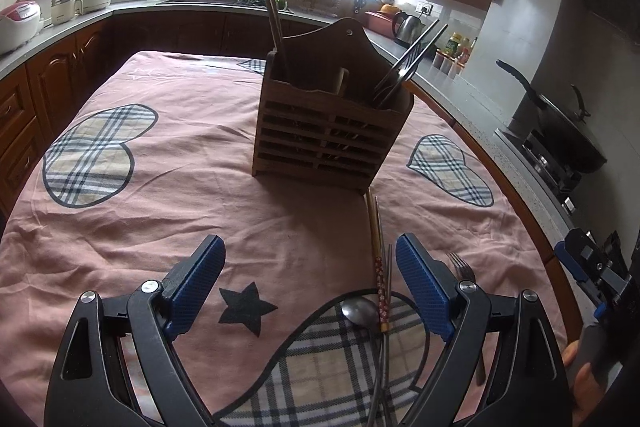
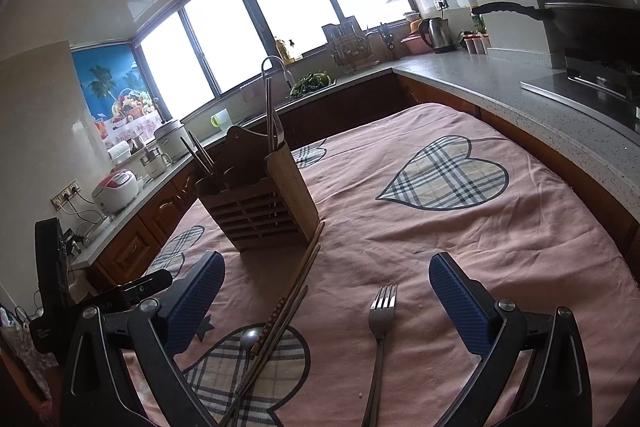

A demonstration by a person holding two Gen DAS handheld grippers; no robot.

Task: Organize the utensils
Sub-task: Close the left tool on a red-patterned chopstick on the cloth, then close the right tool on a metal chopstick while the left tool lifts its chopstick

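A slatted wooden utensil holder (image 1: 328,131) (image 2: 260,211) stands on the pink tablecloth, with chopsticks and metal utensils upright in its compartments. In front of it lie loose chopsticks (image 1: 378,251) (image 2: 296,291), a metal spoon (image 1: 358,309) (image 2: 251,337) and a metal fork (image 1: 460,263) (image 2: 382,311). My left gripper (image 1: 310,247) hangs open above the cloth, the chopsticks and spoon lying below its gap near the right finger. My right gripper (image 2: 326,267) is open too, with the fork on the cloth below its gap. Neither holds anything.
The table (image 1: 120,227) sits inside a U-shaped kitchen counter (image 2: 500,83) with rice cookers, a kettle, a sink and a wok on a stove. The other gripper and a hand (image 1: 592,267) show at the right edge of the left wrist view.
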